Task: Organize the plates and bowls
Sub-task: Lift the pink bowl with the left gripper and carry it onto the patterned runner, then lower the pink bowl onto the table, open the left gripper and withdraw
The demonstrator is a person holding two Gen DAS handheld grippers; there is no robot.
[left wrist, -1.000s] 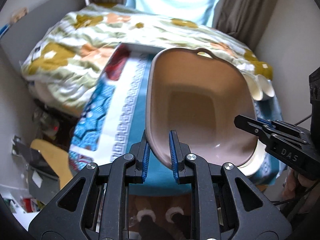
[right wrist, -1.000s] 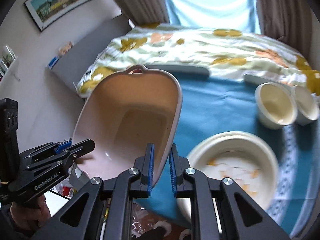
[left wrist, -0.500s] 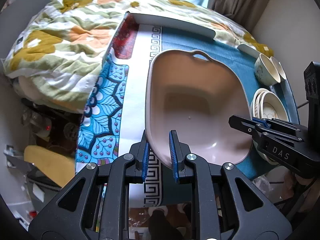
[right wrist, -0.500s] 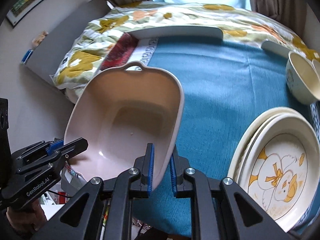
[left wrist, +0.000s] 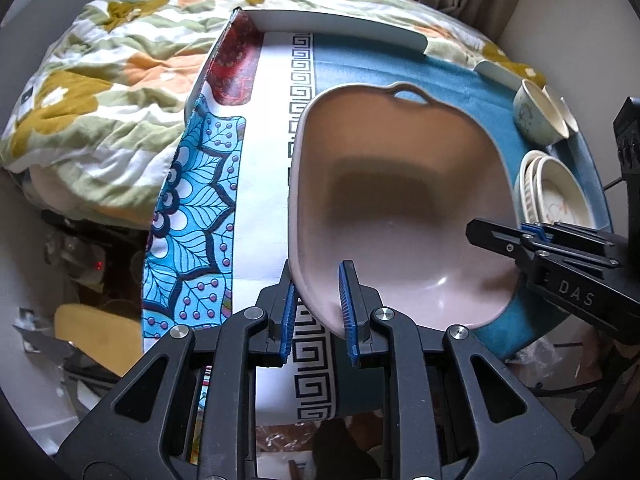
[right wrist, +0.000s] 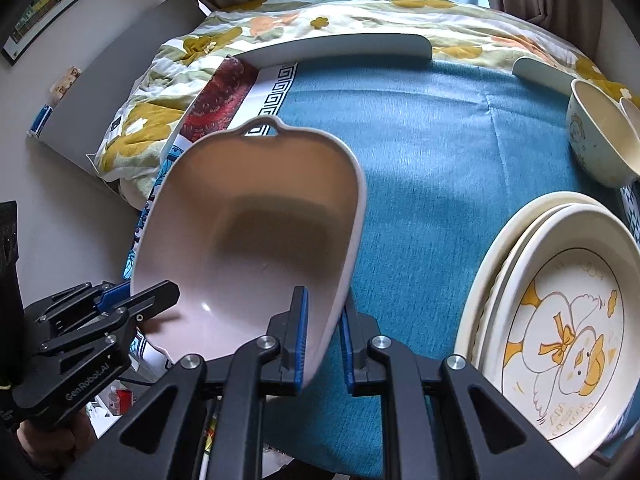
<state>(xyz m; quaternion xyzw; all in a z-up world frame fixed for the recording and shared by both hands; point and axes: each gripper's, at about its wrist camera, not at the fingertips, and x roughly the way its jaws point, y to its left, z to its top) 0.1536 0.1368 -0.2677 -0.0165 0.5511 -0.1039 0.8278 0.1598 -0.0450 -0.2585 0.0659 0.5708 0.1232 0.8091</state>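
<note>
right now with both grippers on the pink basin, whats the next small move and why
Probably release it: the pink basin looks down on the tablecloth, clear of the stacked plates, with the left gripper and right gripper clamped on opposite rims.

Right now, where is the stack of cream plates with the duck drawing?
The stack of cream plates lies on the blue cloth at lower right of the right wrist view, right of the pink basin, below two cream bowls.

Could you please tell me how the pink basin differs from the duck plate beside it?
The pink basin is deep, plain and has a handle loop; the duck plate is shallow, cream and printed. The basin is gripped by both grippers; the plate rests untouched atop a stack. Both are empty.
</note>
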